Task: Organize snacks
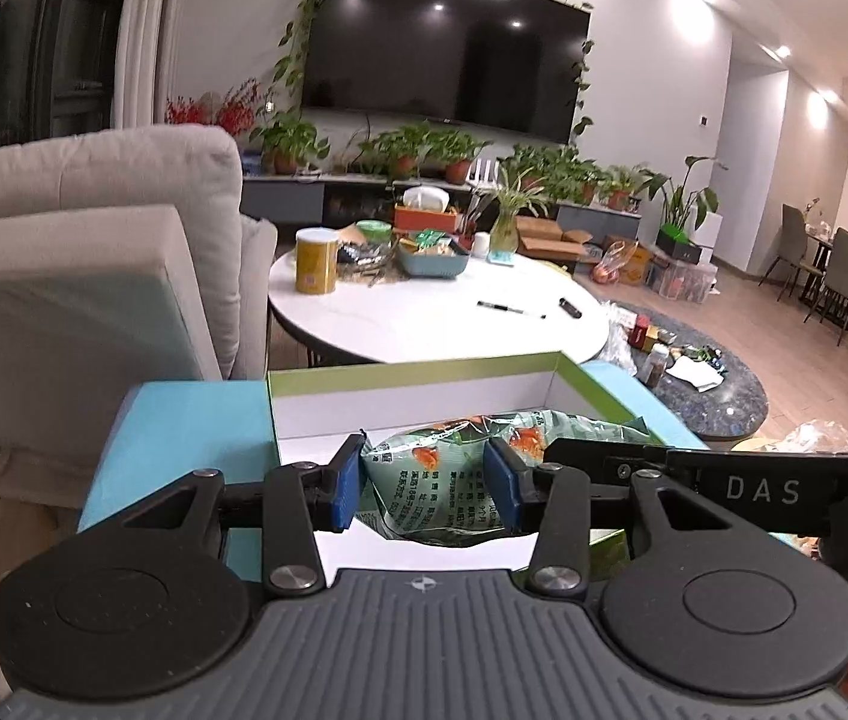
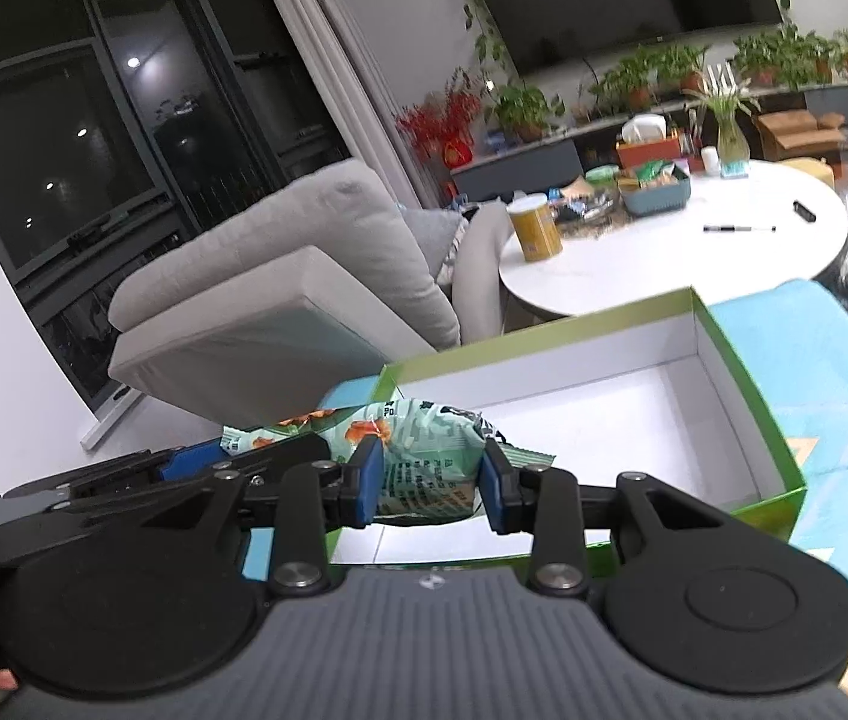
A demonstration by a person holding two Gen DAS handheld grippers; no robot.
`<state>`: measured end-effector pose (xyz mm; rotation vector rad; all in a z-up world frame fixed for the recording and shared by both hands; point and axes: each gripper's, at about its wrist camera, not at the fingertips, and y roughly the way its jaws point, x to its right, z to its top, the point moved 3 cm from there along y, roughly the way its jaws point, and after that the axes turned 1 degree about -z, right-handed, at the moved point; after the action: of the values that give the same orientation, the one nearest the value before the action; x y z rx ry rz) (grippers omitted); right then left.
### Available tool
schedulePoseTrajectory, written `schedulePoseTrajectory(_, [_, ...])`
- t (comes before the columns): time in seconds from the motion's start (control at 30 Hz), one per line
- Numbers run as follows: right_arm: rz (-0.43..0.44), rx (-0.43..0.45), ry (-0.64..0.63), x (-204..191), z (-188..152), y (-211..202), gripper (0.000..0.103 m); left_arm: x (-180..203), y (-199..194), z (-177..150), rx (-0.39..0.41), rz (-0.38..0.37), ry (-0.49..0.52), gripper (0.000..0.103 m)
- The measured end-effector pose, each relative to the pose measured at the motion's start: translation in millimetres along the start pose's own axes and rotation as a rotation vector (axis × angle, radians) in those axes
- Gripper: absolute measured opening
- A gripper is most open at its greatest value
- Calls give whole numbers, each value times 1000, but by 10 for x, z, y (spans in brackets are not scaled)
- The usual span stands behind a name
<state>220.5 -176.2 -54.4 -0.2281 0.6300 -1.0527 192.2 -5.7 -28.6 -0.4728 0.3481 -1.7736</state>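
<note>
- Left gripper (image 1: pixel 427 489) has its blue pads (image 1: pixel 347 483) pressed into both sides of a green snack bag (image 1: pixel 424 480), clamped on one end of the packet.
- Right gripper (image 2: pixel 428 483) is pinched on the same snack bag (image 2: pixel 424 450), holding the other end; the foil is crumpled between its blue pads (image 2: pixel 371 480).
- In the right wrist view the left gripper comes in from the left, its blue pad against the bag's far end.
- In the left wrist view the right gripper's black arm, lettered DAS, comes in from the right, beside the bag.
- The bag hangs between the two tongs, over the near end of an open box (image 2: pixel 742 360) with green outside and white inside.
- The white floor of the box (image 1: pixel 417 396) stretches away ahead of both sets of tongs.
- The box sits on a light blue surface (image 1: pixel 183 420).
- Well beyond the tongs: a round white table (image 1: pixel 424 312) carrying a yellow can (image 1: pixel 315 261), a blue basket (image 1: pixel 433 261) of packets and a pen (image 1: pixel 511 309).
- To the left of the left tongs, a grey sofa (image 1: pixel 81 210).
</note>
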Motion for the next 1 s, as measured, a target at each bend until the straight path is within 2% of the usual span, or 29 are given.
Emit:
schedulePoseTrajectory(0.3, [-13, -32, 15, 106, 30, 210, 83, -88, 238, 12, -30, 4, -15, 40])
schedulePoseTrajectory(0.4, [-46, -26, 31, 151, 37, 258, 83, -140, 305, 11, -38, 12, -36, 51])
schedulePoseTrajectory(0.47, [-99, -3, 47, 209, 44, 246, 83, -177, 320, 8, -28, 44, -50, 65])
schedulePoseTrajectory(0.53, [-113, 8, 54, 248, 35, 222, 83, -204, 305, -8, -12, 72, -48, 66])
schedulePoseTrajectory(0.67, [-107, 1, 68, 290, 32, 192, 83, -249, 274, -17, -18, 73, -65, 66])
schedulePoseTrajectory(1.0, [-73, -14, -35, 43, -20, -58, 83, -223, -19, -62, -9, 77, -45, 69])
